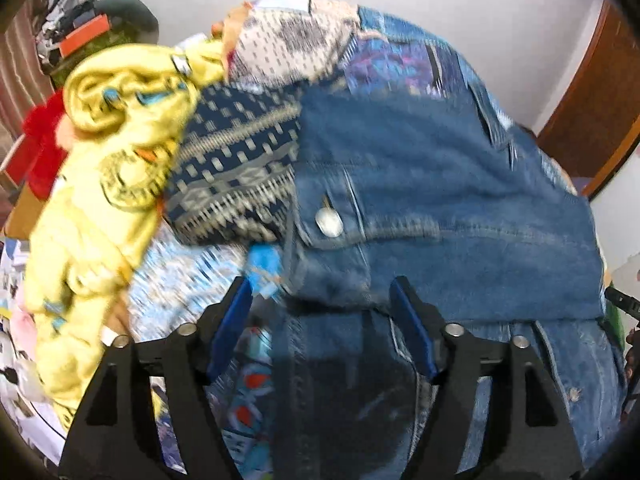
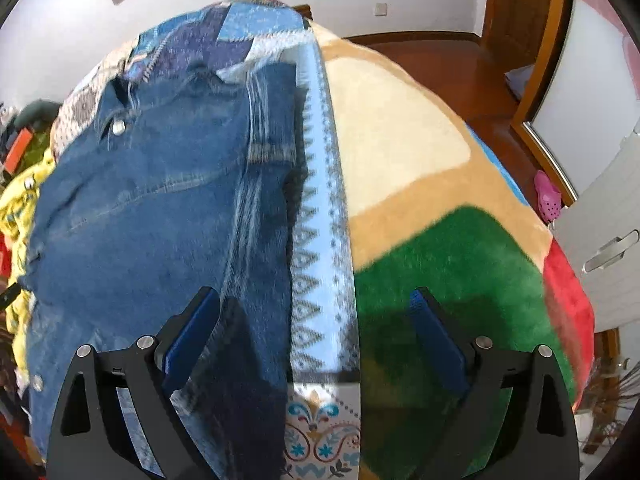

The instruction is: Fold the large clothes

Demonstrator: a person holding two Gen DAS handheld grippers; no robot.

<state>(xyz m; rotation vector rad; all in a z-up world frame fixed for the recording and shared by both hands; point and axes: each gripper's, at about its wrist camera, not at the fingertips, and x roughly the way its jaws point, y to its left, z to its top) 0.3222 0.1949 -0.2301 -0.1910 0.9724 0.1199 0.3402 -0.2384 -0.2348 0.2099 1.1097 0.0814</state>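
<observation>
Hovering both claws wide apart and holding nothing, I have the left claw [image 1: 322, 300] over the denim jacket's [image 1: 440, 184] near edge and the right claw [image 2: 314, 310] at its right side, the jacket lying on the bed's patterned blanket [image 2: 420, 152]. It looks partly folded, though blur makes that uncertain. Next I judge each claw should pinch the hem at 6 o'clock and carry it toward the collar at 12.
</observation>
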